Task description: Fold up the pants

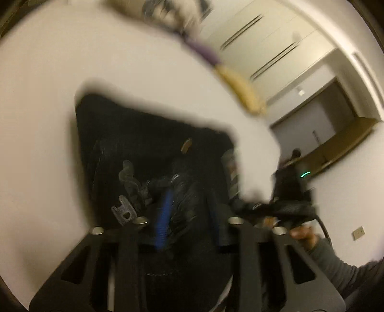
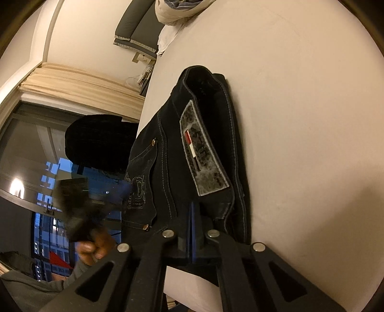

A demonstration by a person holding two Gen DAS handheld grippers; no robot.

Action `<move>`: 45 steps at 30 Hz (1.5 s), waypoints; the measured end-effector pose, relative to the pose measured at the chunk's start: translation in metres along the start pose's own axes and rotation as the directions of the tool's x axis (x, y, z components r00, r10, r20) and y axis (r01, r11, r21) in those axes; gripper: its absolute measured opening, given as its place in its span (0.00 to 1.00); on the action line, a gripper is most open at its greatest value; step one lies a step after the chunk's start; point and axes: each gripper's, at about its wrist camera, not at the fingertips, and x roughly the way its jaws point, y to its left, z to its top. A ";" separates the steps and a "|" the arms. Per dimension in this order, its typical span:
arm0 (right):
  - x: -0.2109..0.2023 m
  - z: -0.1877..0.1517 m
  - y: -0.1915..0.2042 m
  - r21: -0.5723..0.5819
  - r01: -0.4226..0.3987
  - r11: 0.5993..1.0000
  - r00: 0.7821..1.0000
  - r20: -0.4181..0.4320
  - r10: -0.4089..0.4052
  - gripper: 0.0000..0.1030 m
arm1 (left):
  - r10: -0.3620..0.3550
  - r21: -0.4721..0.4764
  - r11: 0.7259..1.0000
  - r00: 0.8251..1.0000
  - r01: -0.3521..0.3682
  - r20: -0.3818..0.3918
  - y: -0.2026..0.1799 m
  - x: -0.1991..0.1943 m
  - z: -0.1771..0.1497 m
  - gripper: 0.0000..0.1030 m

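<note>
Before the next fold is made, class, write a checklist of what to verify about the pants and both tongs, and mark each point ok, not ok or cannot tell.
1. Right tongs closed on the pants: ok, dark cloth sits pinched between the fingers.
2. Left tongs closed on the pants: ok, cloth fills the gap.
3. Pants rest on the white bed: ok, though one part hangs past the edge.
4. Patch faces up: ok.
5. Layers lie flat and even: cannot tell, the left view is blurred.
6. Pillow clear of the pants: ok.
</note>
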 end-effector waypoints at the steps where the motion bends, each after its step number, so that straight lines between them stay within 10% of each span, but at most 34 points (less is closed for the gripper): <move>1: -0.001 0.000 -0.001 0.004 0.000 1.000 1.000 -0.002 0.000 0.00 | -0.004 -0.043 0.999 1.000 0.004 -0.006 0.016 0.008 -0.005 0.16; 5: -0.007 -0.003 0.000 -0.002 0.009 1.000 1.000 0.002 -0.009 0.00 | -0.018 -0.106 0.994 1.000 0.018 -0.001 0.027 -0.007 -0.005 0.06; 9: -0.015 -0.016 0.005 -0.026 -0.039 0.999 0.999 0.009 0.039 0.00 | -0.128 0.038 0.991 0.992 0.128 0.009 -0.013 -0.039 -0.024 0.06; 17: -0.029 -0.031 0.007 -0.074 -0.042 0.996 0.999 -0.017 0.041 0.01 | -0.073 0.071 0.994 0.994 0.079 -0.086 0.001 -0.027 -0.051 0.06; 21: -0.059 -0.017 0.013 -0.099 -0.035 0.994 0.995 0.090 0.044 0.60 | -0.027 0.106 0.994 1.000 0.027 0.000 -0.017 -0.048 -0.036 0.11; 22: -0.063 -0.009 0.009 -0.084 -0.017 0.996 0.993 0.114 0.027 0.68 | -0.004 0.096 0.995 1.000 0.001 0.029 -0.011 -0.059 -0.032 0.27; 23: -0.063 -0.001 0.005 -0.069 0.005 0.998 0.993 0.118 0.004 0.68 | 0.026 0.077 0.997 0.998 -0.030 0.051 -0.003 -0.067 -0.028 0.67; 25: -0.055 0.017 -0.006 -0.031 0.033 0.999 0.994 0.107 -0.030 0.68 | 0.057 0.035 0.997 0.992 -0.062 0.117 0.013 -0.080 -0.023 0.99; 36: 0.014 0.074 -0.007 -0.042 0.073 0.996 0.994 -0.074 -0.076 0.61 | 0.052 -0.134 0.989 0.999 -0.054 -0.017 0.060 -0.035 0.007 0.98; 40: 0.028 0.078 0.002 -0.069 0.125 0.990 0.986 -0.099 -0.131 0.40 | 0.079 -0.138 0.986 0.992 -0.092 -0.098 0.057 -0.010 0.021 0.49; 45: 0.025 0.070 0.029 -0.166 0.200 0.966 0.976 -0.051 -0.211 0.23 | 0.116 -0.130 0.983 0.987 -0.130 -0.115 0.043 -0.003 0.034 0.33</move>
